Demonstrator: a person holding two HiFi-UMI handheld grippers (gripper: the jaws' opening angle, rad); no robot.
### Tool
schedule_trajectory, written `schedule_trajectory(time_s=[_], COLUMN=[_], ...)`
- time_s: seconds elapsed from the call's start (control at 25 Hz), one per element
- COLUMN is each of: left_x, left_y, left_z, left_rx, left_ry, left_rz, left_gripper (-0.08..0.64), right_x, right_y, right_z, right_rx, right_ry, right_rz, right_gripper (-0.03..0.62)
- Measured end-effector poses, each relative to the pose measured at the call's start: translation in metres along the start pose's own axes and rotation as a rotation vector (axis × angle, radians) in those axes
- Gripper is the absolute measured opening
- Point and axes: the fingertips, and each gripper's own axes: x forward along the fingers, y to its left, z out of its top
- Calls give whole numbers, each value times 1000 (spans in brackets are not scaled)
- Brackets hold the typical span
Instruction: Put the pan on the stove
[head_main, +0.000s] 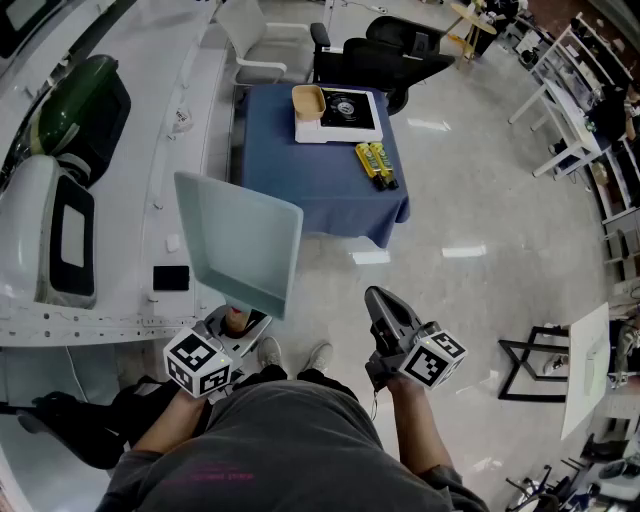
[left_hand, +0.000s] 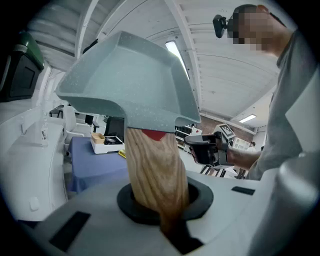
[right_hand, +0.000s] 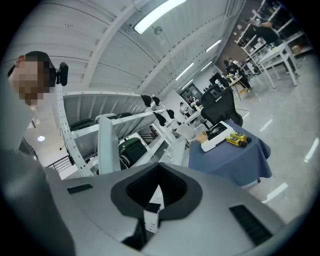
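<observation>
A square grey-green pan with a wooden handle is held up in the air, its underside toward me. My left gripper is shut on that handle. The stove, white with a black top, sits on a blue-clothed table a few steps ahead; it also shows small in the left gripper view as the stove and in the right gripper view as the stove. My right gripper hangs beside the pan, shut with nothing in it. In the right gripper view the pan appears edge-on.
A tan box stands at the stove's left and two yellow items lie on the cloth. A large white structure runs along the left. Office chairs stand behind the table, a black stand at the right.
</observation>
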Motion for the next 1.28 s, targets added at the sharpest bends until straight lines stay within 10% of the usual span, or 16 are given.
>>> schedule_trajectory(time_s=[1.28], left_x=[70], left_y=[-62], left_z=[-5], left_rx=[-25], left_ry=[-8], left_rz=[12], left_gripper=[34], right_x=[-53], right_y=[-59], right_z=[23], right_rx=[-10], right_ry=[0], right_rz=[9], right_gripper=[3])
